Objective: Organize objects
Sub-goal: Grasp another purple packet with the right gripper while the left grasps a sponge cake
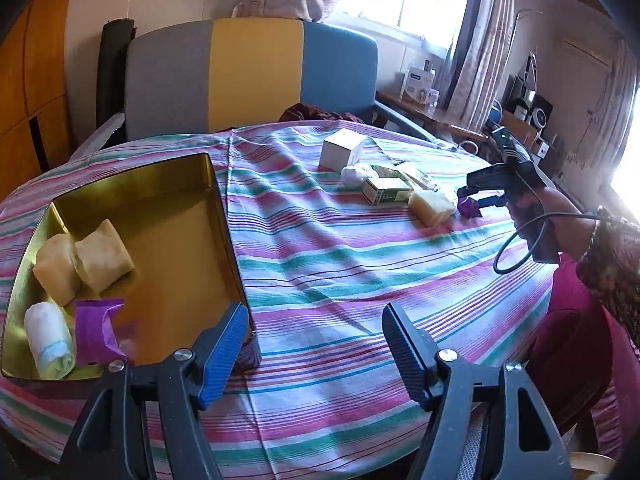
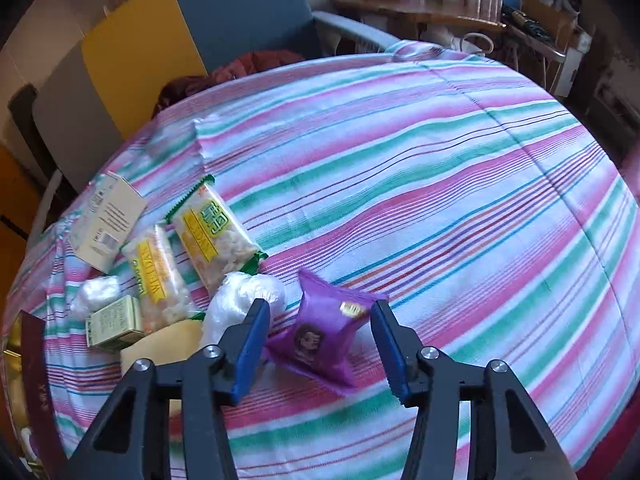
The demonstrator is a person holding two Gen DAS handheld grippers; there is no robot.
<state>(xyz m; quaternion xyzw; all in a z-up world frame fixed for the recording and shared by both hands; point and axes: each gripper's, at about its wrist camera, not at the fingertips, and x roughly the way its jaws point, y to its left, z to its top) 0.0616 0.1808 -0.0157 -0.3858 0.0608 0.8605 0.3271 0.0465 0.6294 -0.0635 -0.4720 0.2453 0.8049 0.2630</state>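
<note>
Left wrist views striped table wide; right wrist looks down close.

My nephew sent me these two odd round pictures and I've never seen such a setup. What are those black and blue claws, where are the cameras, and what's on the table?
A person holds one hand-held gripper in each hand, each with a fisheye camera looking along its two fingers. The left hand-held gripper is open and empty beside a gold tin holding rolled cloths and a purple packet. The right hand-held gripper, also open, has its fingers on either side of another purple snack packet without gripping it. On the striped tablecloth lie snack bars, small boxes and white plastic wads.
</note>
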